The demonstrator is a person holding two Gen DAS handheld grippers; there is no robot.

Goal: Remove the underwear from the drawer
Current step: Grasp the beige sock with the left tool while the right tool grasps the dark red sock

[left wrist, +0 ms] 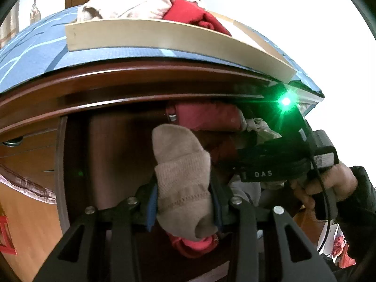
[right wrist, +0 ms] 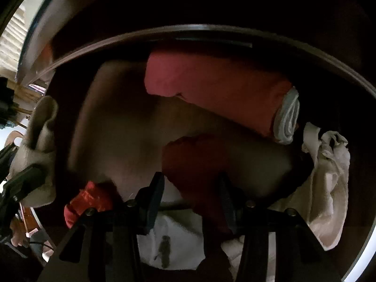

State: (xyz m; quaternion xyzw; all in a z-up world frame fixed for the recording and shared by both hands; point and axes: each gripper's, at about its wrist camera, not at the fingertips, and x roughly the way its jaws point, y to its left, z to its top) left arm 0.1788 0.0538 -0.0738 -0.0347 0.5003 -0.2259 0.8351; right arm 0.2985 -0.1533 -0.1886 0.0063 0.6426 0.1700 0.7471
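Note:
My left gripper (left wrist: 184,199) is shut on a beige knit sock (left wrist: 181,169), held upright in front of the open drawer (left wrist: 112,141); a pink-red garment (left wrist: 195,246) hangs below it. My right gripper (right wrist: 190,199) is inside the dark drawer with its jaws apart around a dark red garment (right wrist: 195,164). A rolled pink-red garment (right wrist: 211,94) lies at the back. A white garment (right wrist: 174,239) lies under the fingers. The right gripper's body (left wrist: 270,162) shows in the left wrist view reaching into the drawer. The held sock (right wrist: 40,141) shows at the left of the right wrist view.
On the dresser top, a blue patterned mat (left wrist: 35,54) carries a light wooden tray (left wrist: 164,37) piled with beige and red clothes (left wrist: 145,2). A crumpled cream cloth (right wrist: 329,176) lies at the drawer's right side. A small red item (right wrist: 89,199) lies at the lower left.

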